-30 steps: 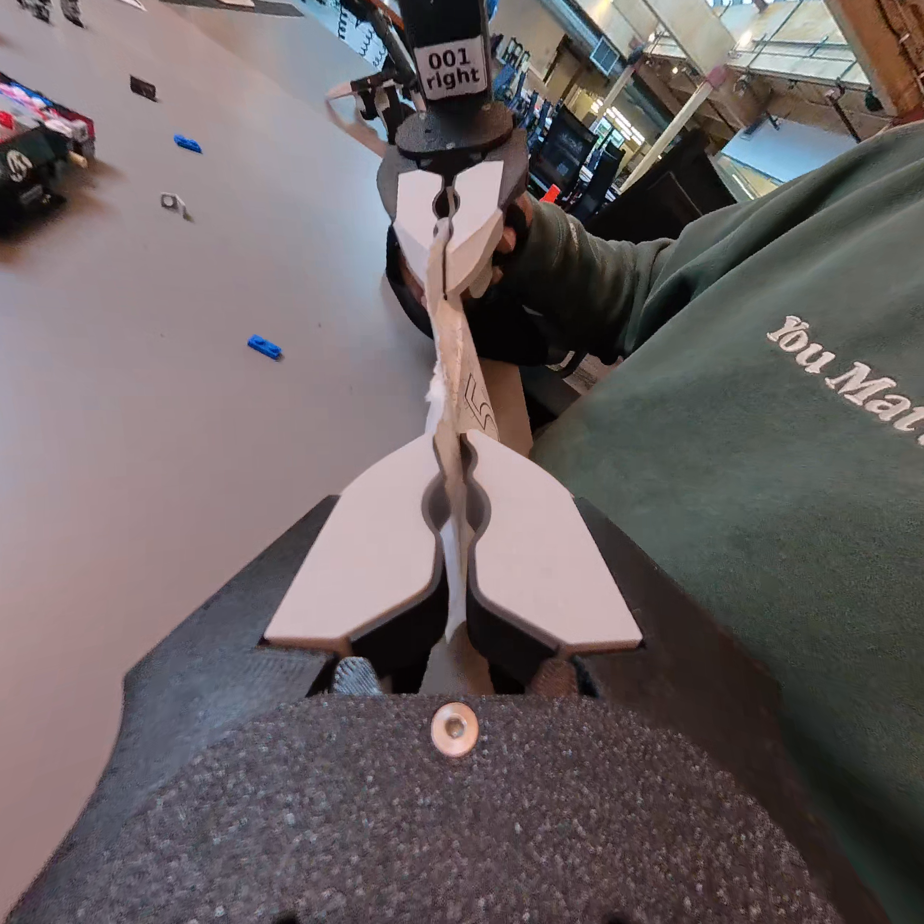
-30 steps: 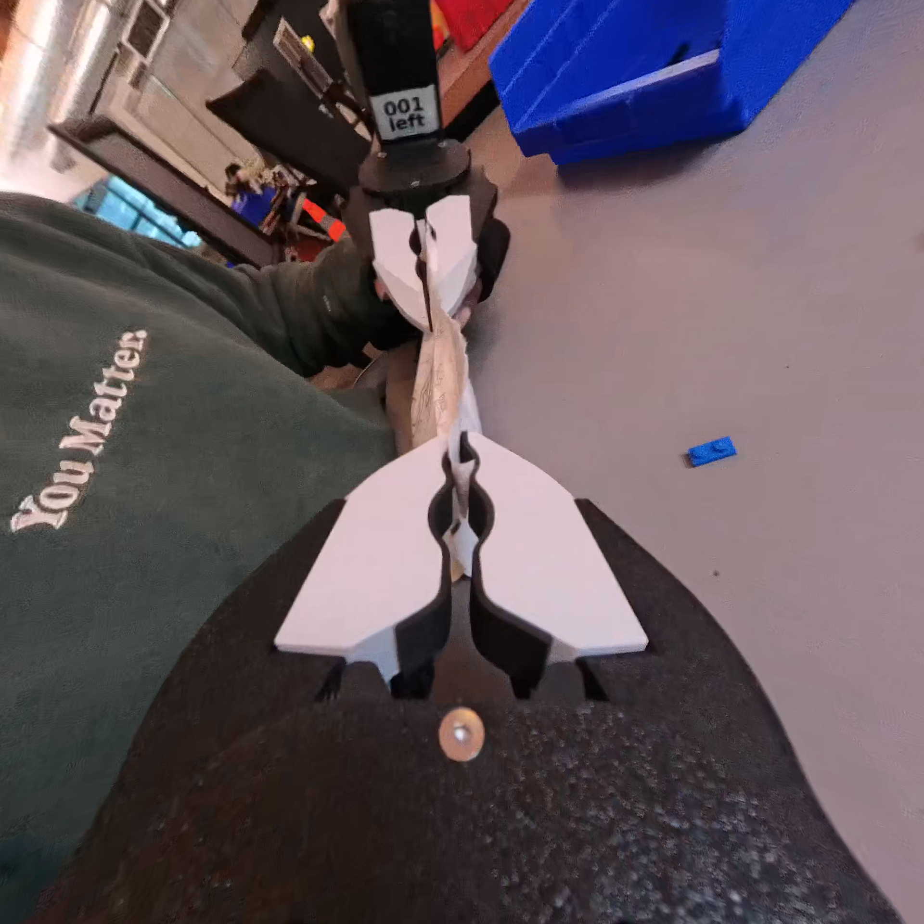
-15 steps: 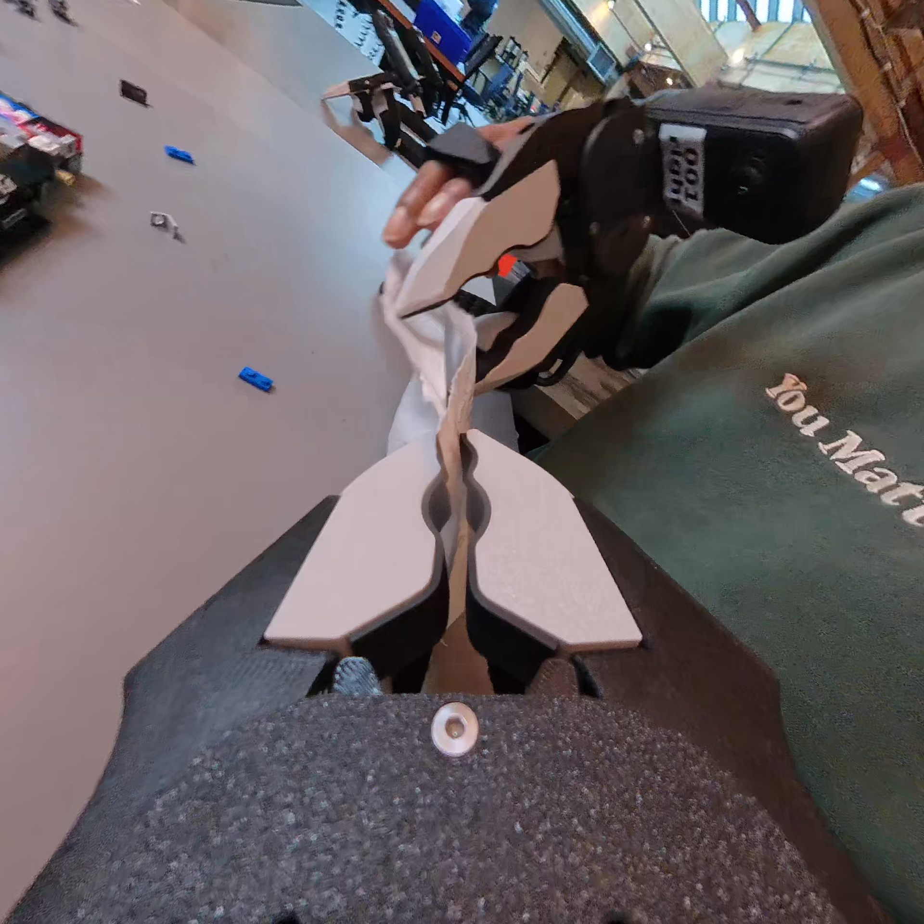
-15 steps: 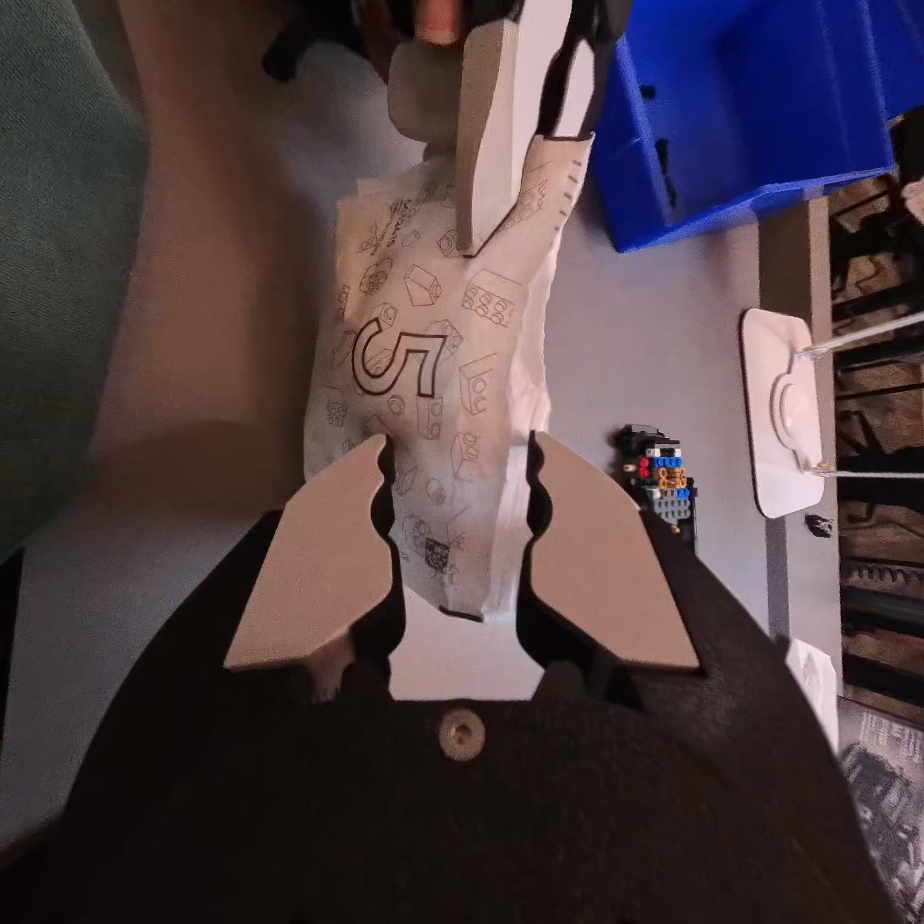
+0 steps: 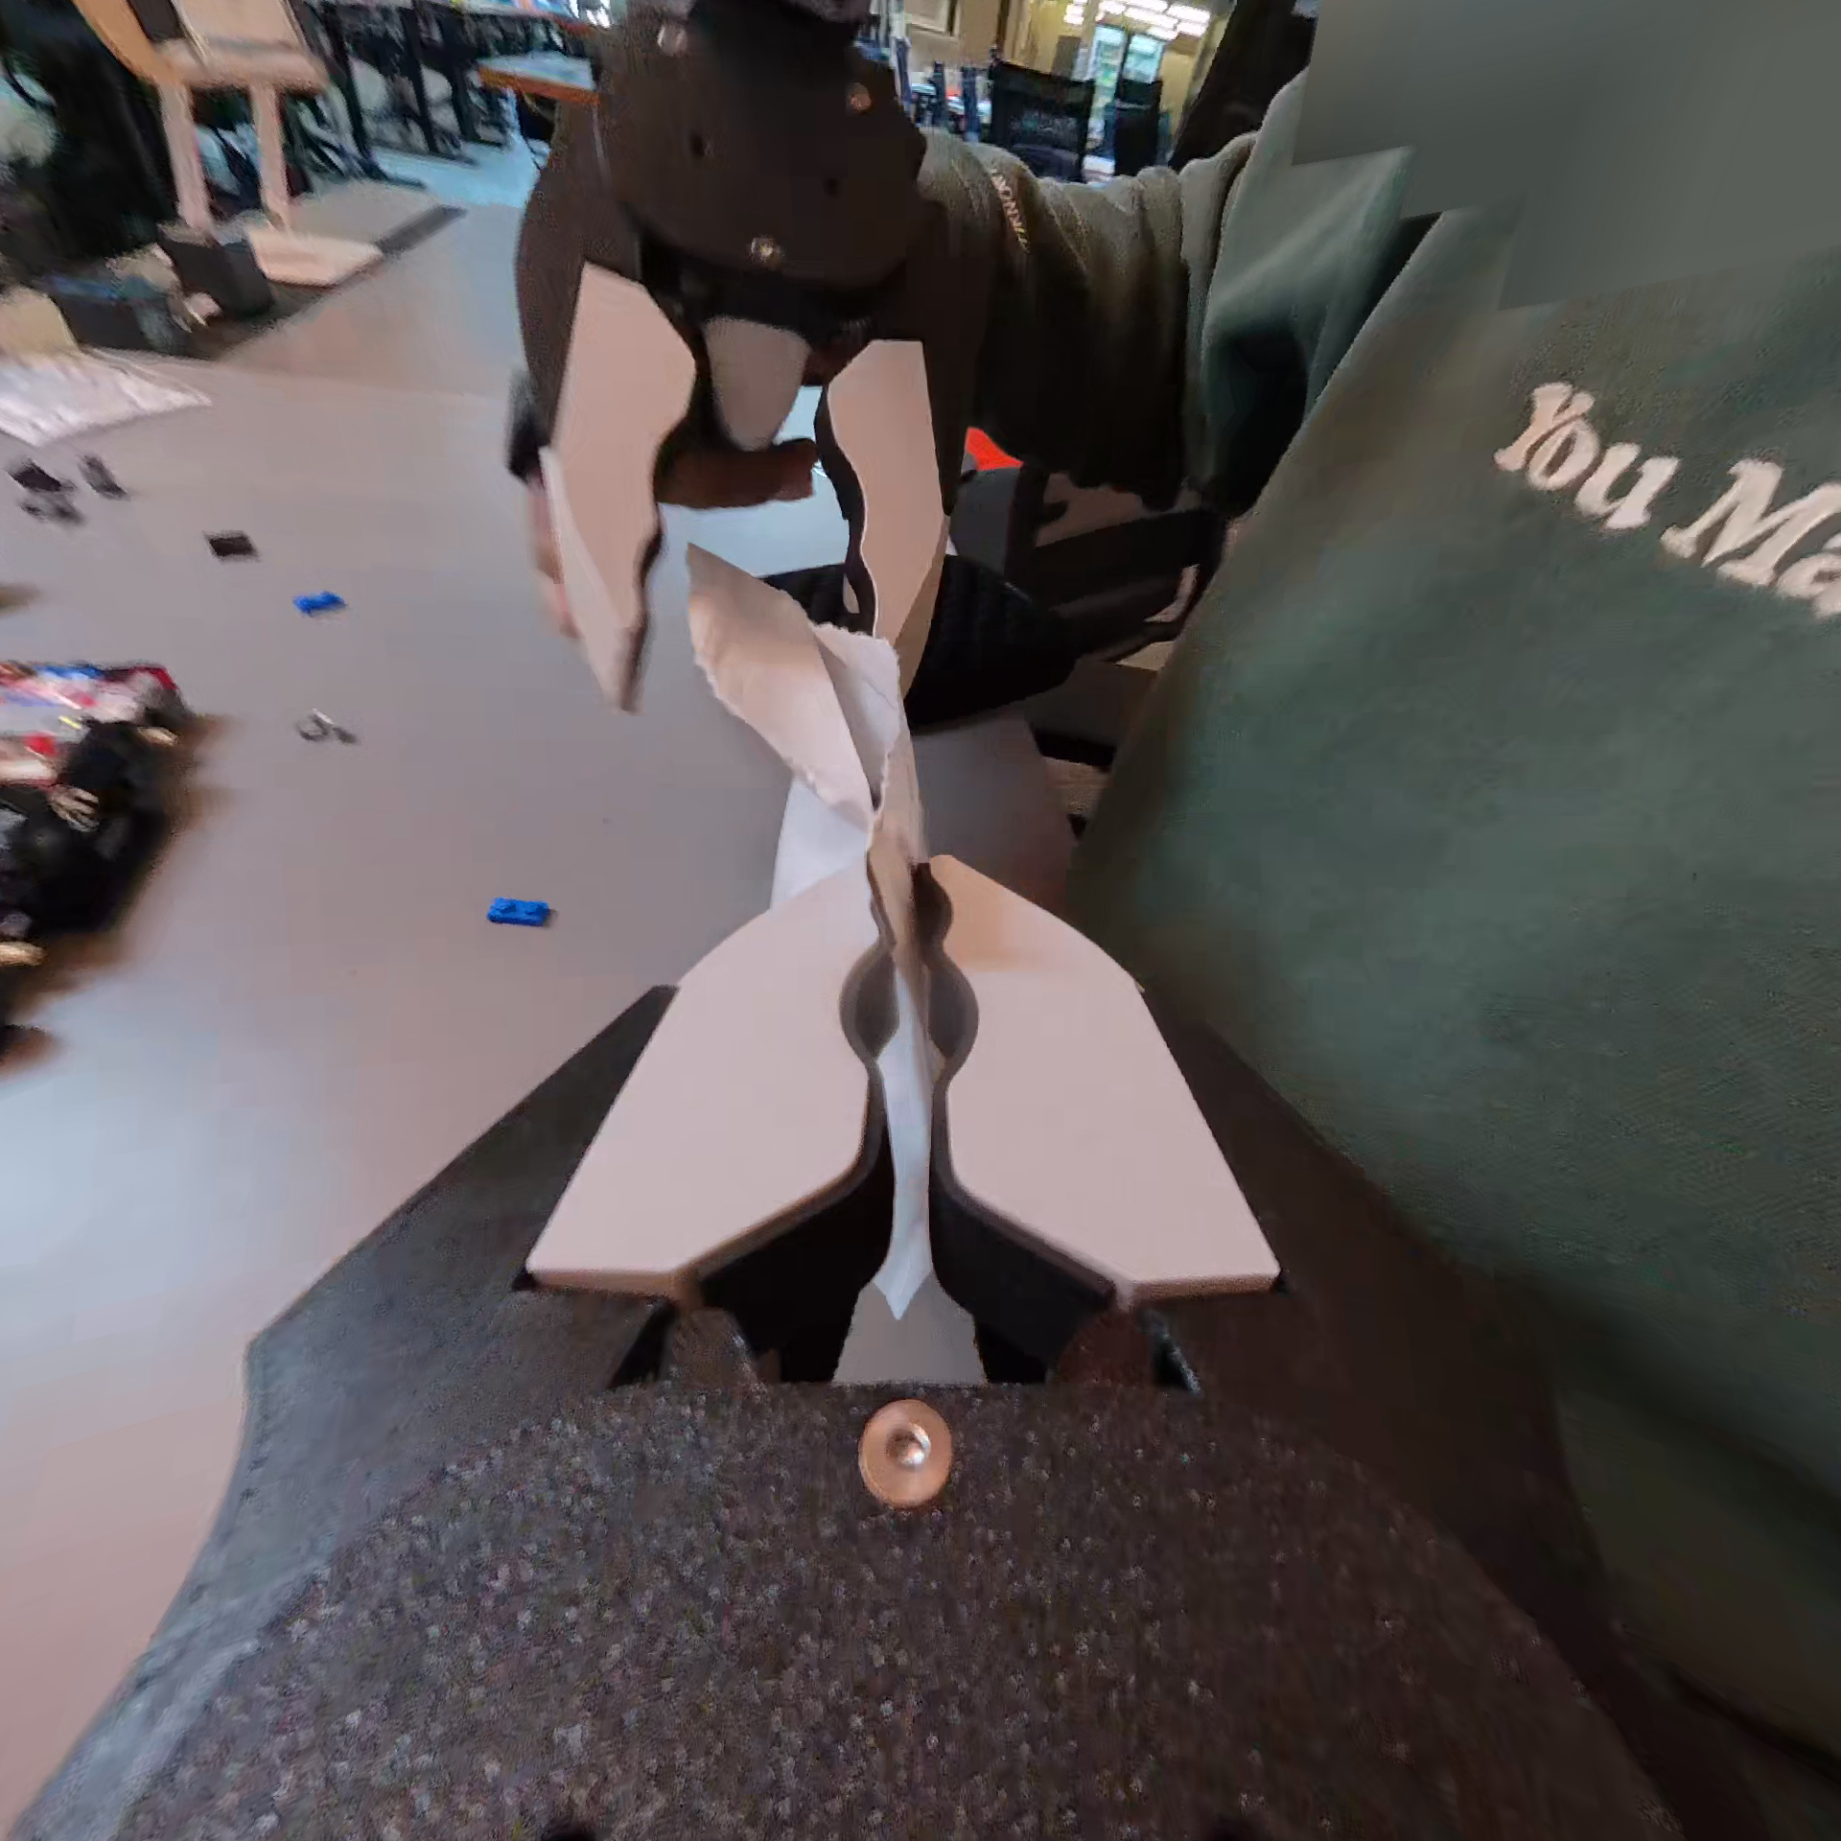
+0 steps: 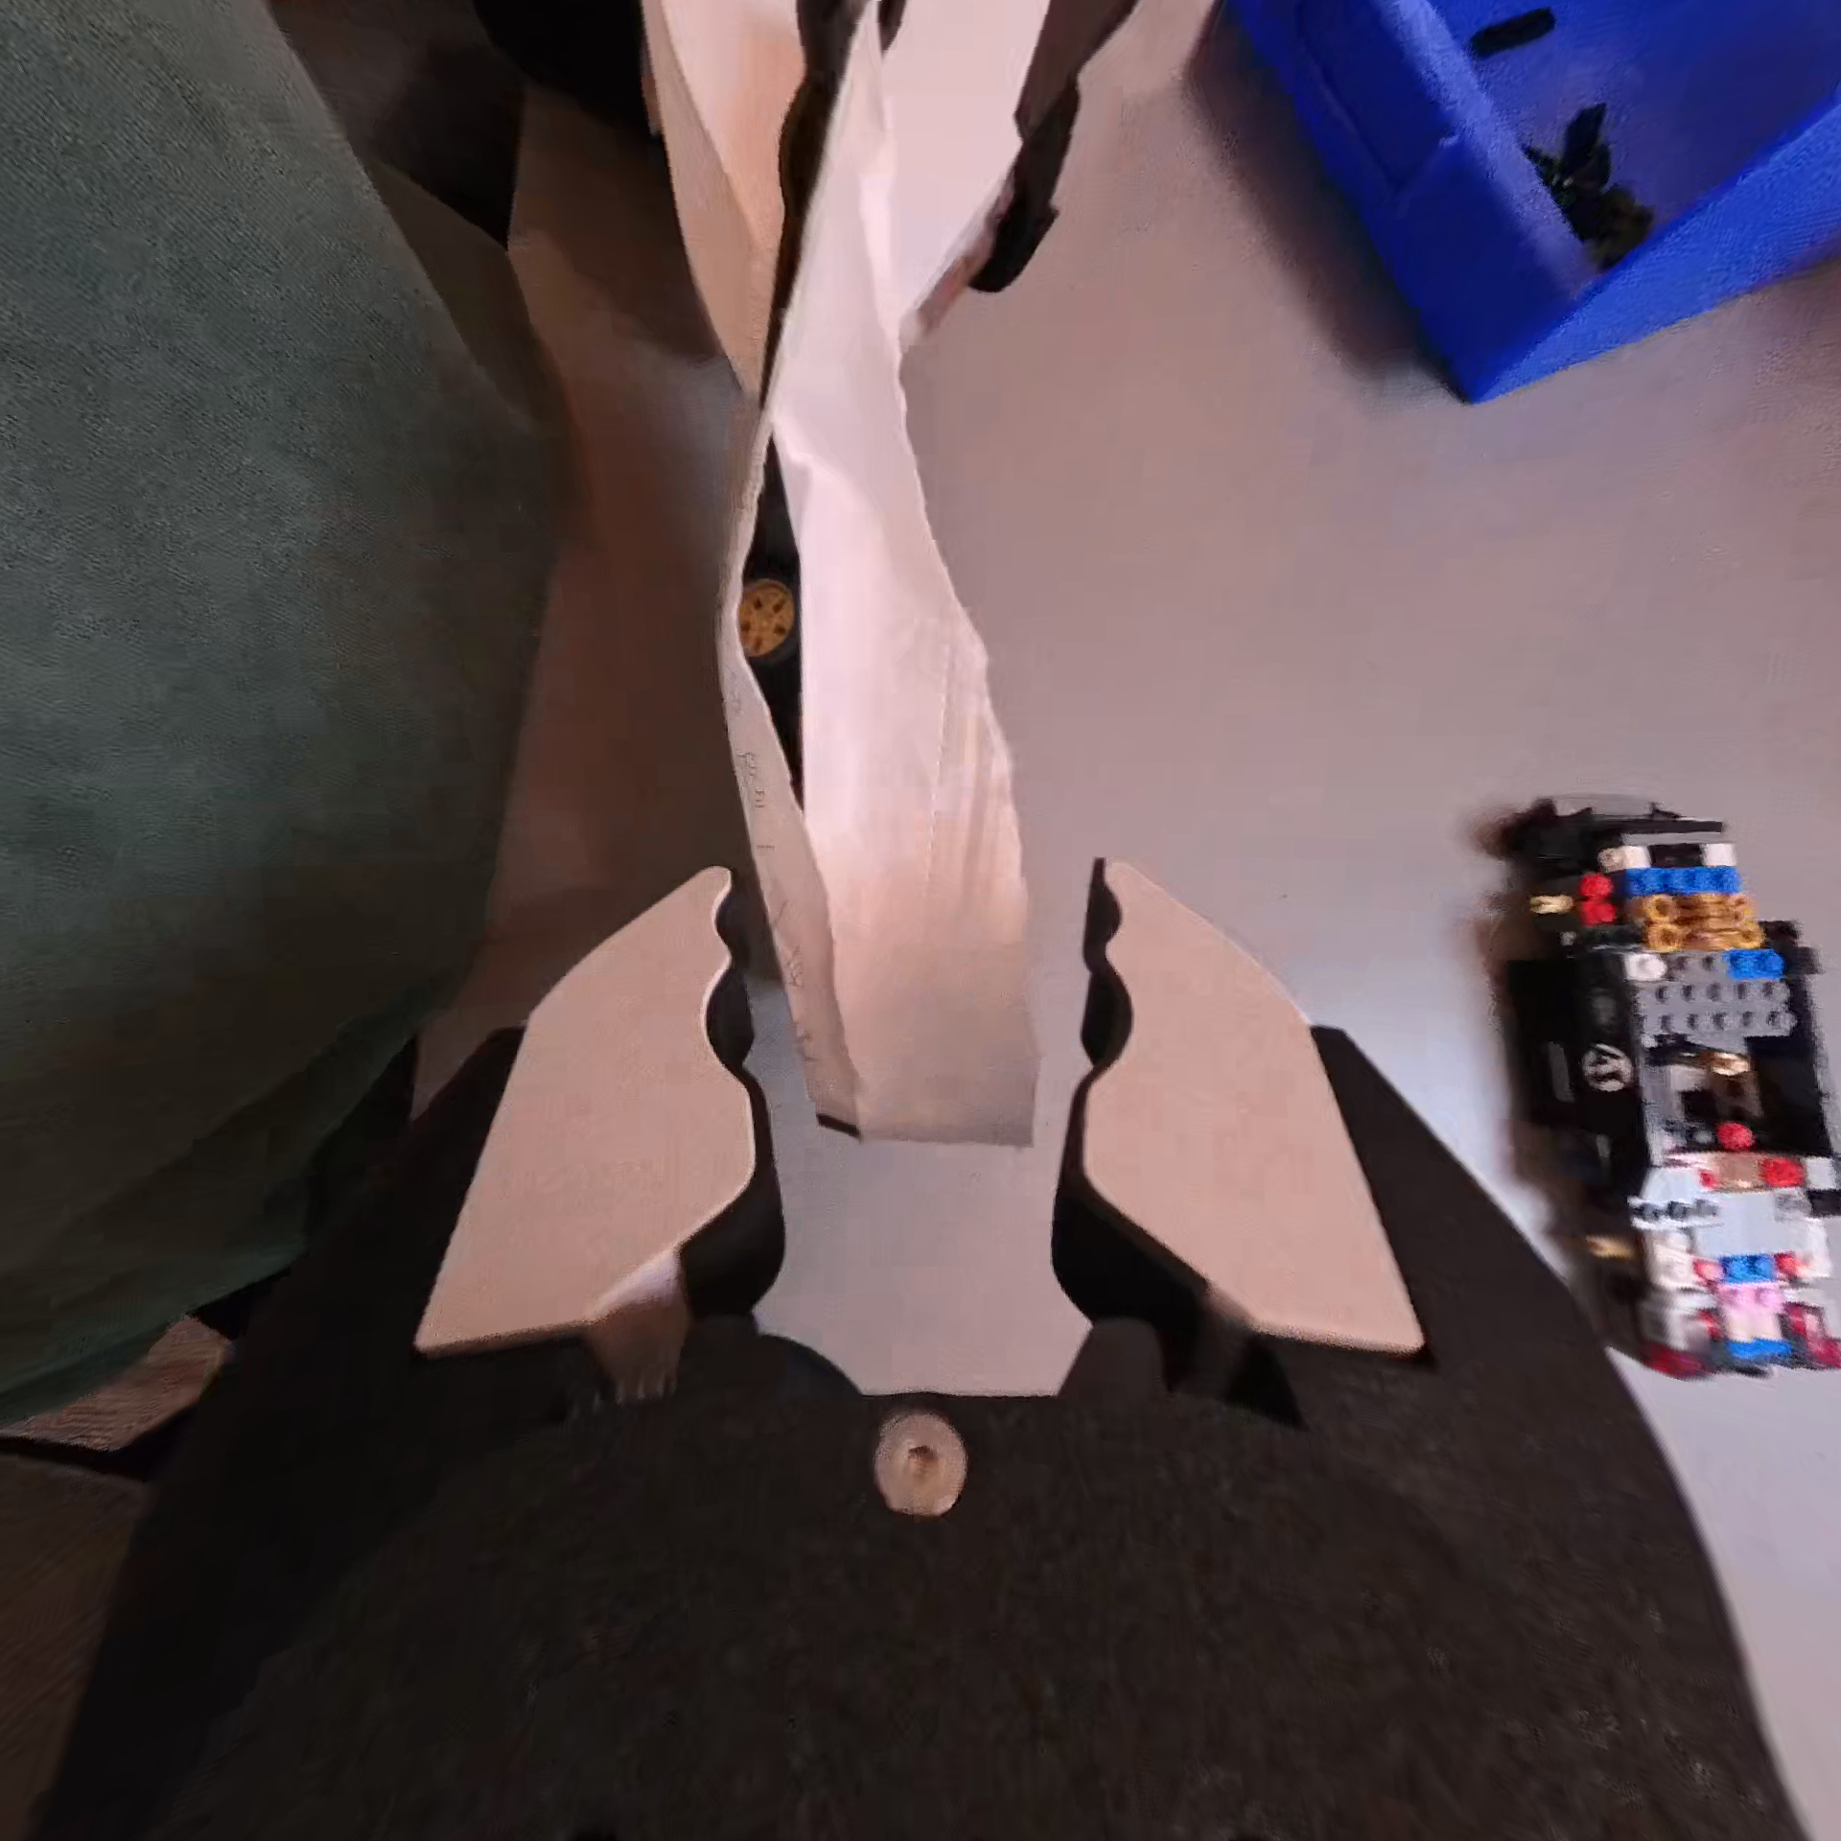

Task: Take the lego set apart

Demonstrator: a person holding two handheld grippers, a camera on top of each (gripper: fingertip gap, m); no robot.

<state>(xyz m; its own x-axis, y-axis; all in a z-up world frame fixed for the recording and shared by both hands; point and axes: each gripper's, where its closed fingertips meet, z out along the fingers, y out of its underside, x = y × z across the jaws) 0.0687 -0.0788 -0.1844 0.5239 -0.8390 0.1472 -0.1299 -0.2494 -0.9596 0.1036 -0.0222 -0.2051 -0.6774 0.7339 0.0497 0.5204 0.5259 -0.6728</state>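
A white paper bag (image 5: 827,717) is pinched in my left gripper (image 5: 912,877), which is shut on its lower end. My right gripper (image 5: 752,648) is open and faces it, with one finger on each side of the bag's torn top. In the right wrist view the bag (image 6: 897,797) hangs between the open fingers of my right gripper (image 6: 912,877) without being gripped. A black wheel with a gold hub (image 6: 767,618) shows inside the bag's gap. The partly built lego car (image 6: 1684,1086) lies on the grey table to the right. It also shows at the left edge of the left wrist view (image 5: 70,757).
Two small blue plates (image 5: 518,911) (image 5: 319,602) and a few dark loose pieces (image 5: 324,729) lie on the table. A blue bin (image 6: 1554,169) stands at the far right. The person's green sweatshirt (image 5: 1494,897) is close beside both grippers. Across from one pair of fingers to the other is roughly 8 cm. My left tips are about 25 cm from the partly built lego car (image 6: 1684,1086), my right tips only 20 cm.
My right gripper has let go of the bag, opened and swung round to straddle its top. The bag's top has spread open. My left gripper keeps its hold.
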